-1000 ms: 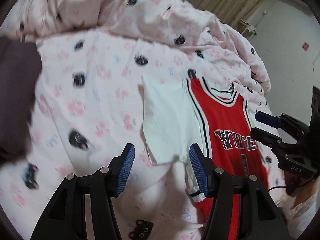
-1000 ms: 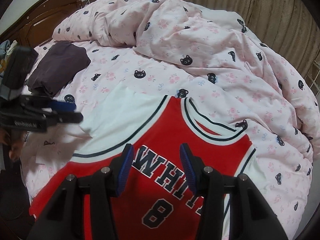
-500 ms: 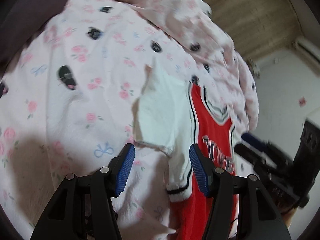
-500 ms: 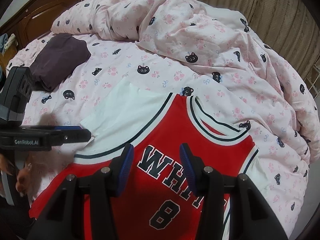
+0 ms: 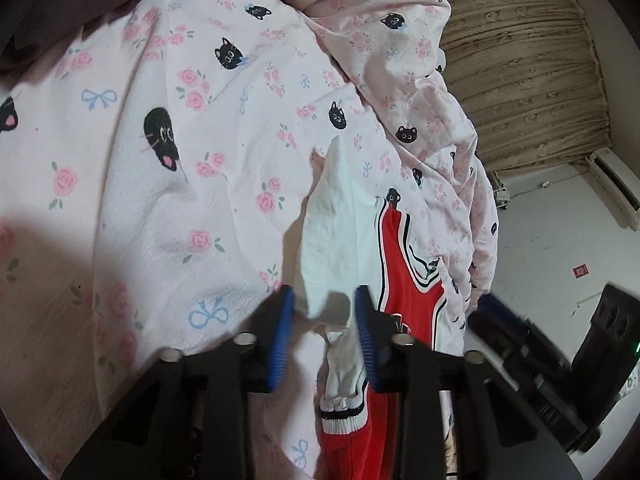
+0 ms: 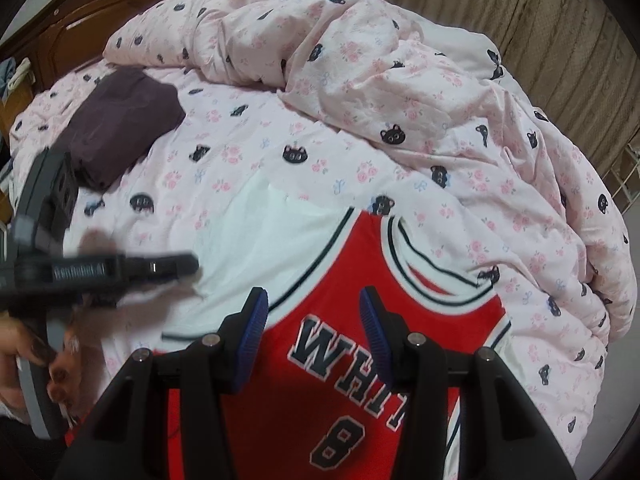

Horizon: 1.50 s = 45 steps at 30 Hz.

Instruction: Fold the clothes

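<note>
A red basketball jersey [image 6: 440, 312] with white sleeves, lettered "WHITE 8", lies flat on the pink cat-print bedsheet [image 6: 240, 152]. My left gripper [image 5: 323, 312] is low over the bed at the white sleeve [image 5: 340, 232]. Its jaws are closing, with the sleeve's lower edge between the blue pads and a gap still showing. In the right wrist view the left gripper [image 6: 194, 266] reaches in from the left to that sleeve [image 6: 260, 232]. My right gripper [image 6: 314, 308] hovers open above the red chest, nothing between its fingers.
A folded dark purple garment [image 6: 120, 128] lies at the back left of the bed. A crumpled pink duvet [image 6: 360, 60] is heaped along the far side and right. The wooden headboard [image 6: 80, 12] and a beige curtain [image 6: 540, 20] stand behind. A person's hand [image 6: 24, 364] holds the left gripper.
My left gripper has dropped and rolled toward the white sleeve's edge, and its jaws have narrowed around it. The right gripper has edged slightly over the jersey, still open.
</note>
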### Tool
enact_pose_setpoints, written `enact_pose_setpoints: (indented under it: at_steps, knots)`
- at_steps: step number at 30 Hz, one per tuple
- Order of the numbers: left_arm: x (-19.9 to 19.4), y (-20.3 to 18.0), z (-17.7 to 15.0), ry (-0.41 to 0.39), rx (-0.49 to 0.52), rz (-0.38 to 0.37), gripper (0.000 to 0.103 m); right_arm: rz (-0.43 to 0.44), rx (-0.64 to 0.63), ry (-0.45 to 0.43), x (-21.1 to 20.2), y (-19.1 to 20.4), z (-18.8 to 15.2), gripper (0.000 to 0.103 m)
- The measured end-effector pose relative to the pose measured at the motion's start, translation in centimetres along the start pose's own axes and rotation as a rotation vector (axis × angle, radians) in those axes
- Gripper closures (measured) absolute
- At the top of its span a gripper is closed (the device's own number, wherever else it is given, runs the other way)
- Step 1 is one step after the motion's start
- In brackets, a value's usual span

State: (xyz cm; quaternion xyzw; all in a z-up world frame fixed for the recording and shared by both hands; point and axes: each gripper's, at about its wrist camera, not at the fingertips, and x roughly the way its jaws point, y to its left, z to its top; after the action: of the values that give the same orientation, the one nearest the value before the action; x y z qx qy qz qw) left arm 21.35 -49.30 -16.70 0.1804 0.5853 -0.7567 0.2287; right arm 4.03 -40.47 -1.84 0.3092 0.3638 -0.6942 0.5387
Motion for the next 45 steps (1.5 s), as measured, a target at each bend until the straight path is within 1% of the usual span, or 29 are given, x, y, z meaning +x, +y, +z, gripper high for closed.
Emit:
enact_pose_setpoints:
  at_steps: [3, 7, 10, 12, 16, 20, 24, 26, 28, 29, 30, 31, 32, 33, 36, 38, 41, 43, 45]
  knots:
    - [0.0, -0.3, 0.1, -0.011, 0.006, -0.011, 0.100, 0.034, 0.019, 0.008, 0.6, -0.5, 2.6, 0.052]
    - [-0.3, -1.6, 0.0, -0.050, 0.066, -0.038, 0.101, 0.062, 0.011, 0.052, 2.2, 0.3, 6.2, 0.051]
    - [0.1, -1.1, 0.0, -0.036, 0.030, -0.026, 0.101, 0.090, -0.011, 0.104, 4.0, 1.8, 8.8, 0.051]
    - [0.3, -0.7, -0.1, -0.029, 0.012, -0.034, 0.101, 0.105, -0.022, 0.146, 5.5, 2.8, 9.9, 0.051]
    - [0.5, -1.3, -0.4, -0.019, 0.029, -0.087, 0.101, 0.135, -0.031, 0.236, 8.7, 4.6, 11.5, 0.051]
    - [0.9, -2.3, -0.7, -0.001, 0.053, -0.135, 0.101, 0.112, -0.073, 0.304, 11.1, 6.2, 12.4, 0.051]
    - [1.5, -2.5, -0.8, 0.013, 0.047, -0.143, 0.101, 0.075, -0.138, 0.380, 13.6, 7.7, 12.5, 0.051]
    - [1.6, -2.2, -0.7, 0.017, 0.032, -0.143, 0.101, 0.029, -0.189, 0.416, 14.9, 8.3, 12.0, 0.051]
    - [1.5, -2.0, -0.6, 0.017, 0.025, -0.142, 0.101, -0.022, -0.218, 0.439, 15.8, 8.4, 11.4, 0.055]
    - [1.5, -2.0, -0.6, 0.016, 0.024, -0.140, 0.101, -0.036, -0.225, 0.449, 16.2, 8.3, 11.2, 0.064]
    - [1.4, -2.0, -0.5, 0.014, 0.024, -0.140, 0.101, -0.034, -0.220, 0.449, 16.3, 8.1, 11.1, 0.074]
    - [1.4, -2.0, -0.5, 0.013, 0.023, -0.139, 0.101, -0.026, -0.207, 0.445, 16.3, 7.8, 11.1, 0.077]
    - [1.3, -2.0, -0.5, 0.012, 0.022, -0.136, 0.101, -0.024, -0.192, 0.439, 16.2, 7.5, 11.2, 0.088]
    - [1.2, -2.0, -0.4, 0.011, 0.021, -0.134, 0.101, -0.020, -0.177, 0.433, 16.0, 7.1, 11.2, 0.096]
    - [0.8, -2.0, -0.1, 0.007, 0.013, -0.121, 0.101, 0.011, -0.127, 0.396, 14.7, 5.9, 11.5, 0.096]
    - [0.1, -2.0, 0.0, -0.017, 0.022, -0.069, 0.101, 0.047, -0.083, 0.364, 13.7, 4.8, 11.5, 0.096]
    - [-0.7, -2.0, 0.3, -0.047, 0.064, 0.037, 0.101, 0.156, 0.020, 0.322, 12.2, 2.3, 11.2, 0.096]
    - [-0.8, -2.0, 0.4, -0.051, 0.090, 0.086, 0.100, 0.227, 0.079, 0.298, 11.4, 0.7, 10.7, 0.096]
    - [-0.4, -2.2, 0.3, -0.031, 0.123, 0.106, 0.093, 0.287, 0.124, 0.278, 10.7, -0.4, 10.3, 0.096]
